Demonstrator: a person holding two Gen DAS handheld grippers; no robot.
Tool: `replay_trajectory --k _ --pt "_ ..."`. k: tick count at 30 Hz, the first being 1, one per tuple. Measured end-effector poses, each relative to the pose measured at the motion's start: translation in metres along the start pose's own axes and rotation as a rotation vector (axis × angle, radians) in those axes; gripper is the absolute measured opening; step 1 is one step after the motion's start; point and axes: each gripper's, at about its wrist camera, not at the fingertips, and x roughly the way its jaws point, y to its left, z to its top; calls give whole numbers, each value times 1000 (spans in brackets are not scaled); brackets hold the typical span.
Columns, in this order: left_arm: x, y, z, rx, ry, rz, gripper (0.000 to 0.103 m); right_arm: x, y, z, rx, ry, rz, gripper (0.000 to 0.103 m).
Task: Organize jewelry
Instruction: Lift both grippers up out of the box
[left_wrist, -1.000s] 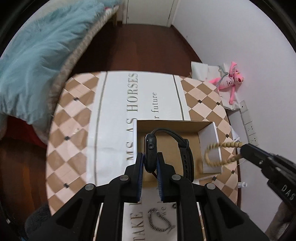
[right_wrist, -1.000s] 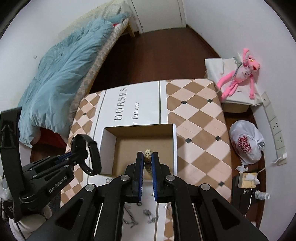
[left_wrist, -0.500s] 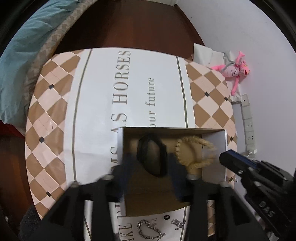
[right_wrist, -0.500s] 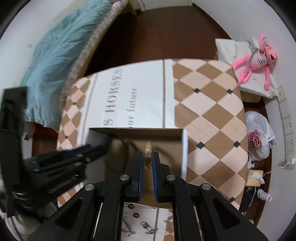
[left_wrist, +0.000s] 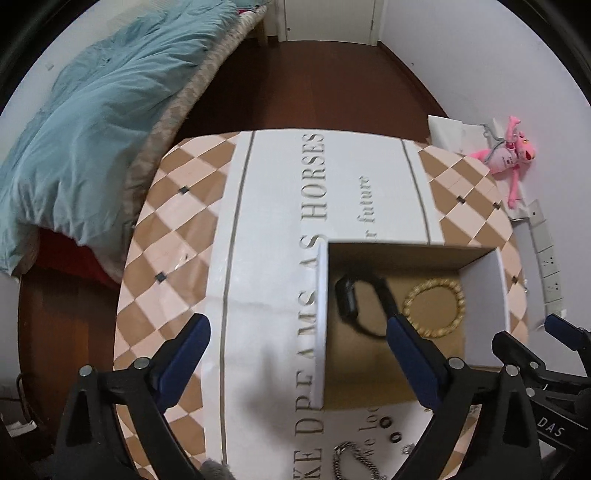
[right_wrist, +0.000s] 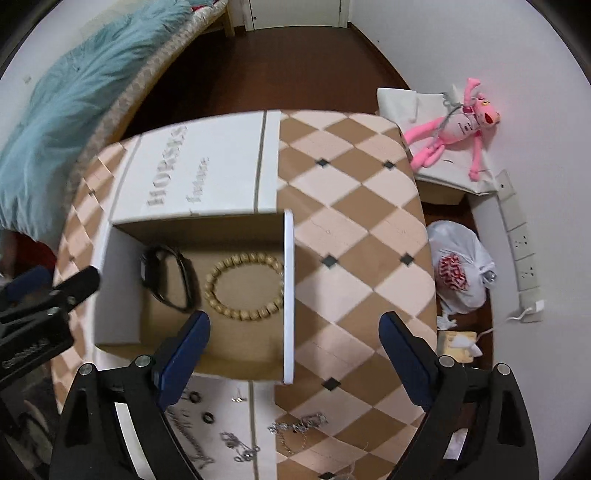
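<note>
Both grippers are hanging above the table with their jaws spread wide and nothing between the blue pads: the left gripper (left_wrist: 297, 349) is sitting over the near left wall of the shallow open cardboard box with white outer walls (right_wrist: 289, 295), and the right gripper (right_wrist: 294, 345) is hovering over that box's right wall. Inside the box, a black smartwatch with a looped rubber strap (right_wrist: 166, 277) is lying on the brown floor toward the left, and a round bracelet of pale wooden beads (right_wrist: 244, 286) is lying just beside it on the right, apparently not touching it. Judging by this, the placing step for these two pieces looks finished and a fresh pick is coming up. Several small dark rings (right_wrist: 201, 408) and a few tangled silver chains (right_wrist: 295, 424) are waiting on the checked tablecloth (right_wrist: 351, 206) just in front of the box. The next move is calling for a low, careful descent onto one of these thin pieces, pinching it flat against the cloth without snagging a neighbouring chain.
</note>
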Motion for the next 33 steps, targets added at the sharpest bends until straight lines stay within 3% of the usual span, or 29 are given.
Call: replay_trajectory --k 11,33 --pt "-10 -1 -34 -3 -18 9 97 -16 0 -24 6 -61 -56 97" --pt "-141 -9 -63 27 -227 -21 97 -160 -6 -68 33 -321 -55 97"
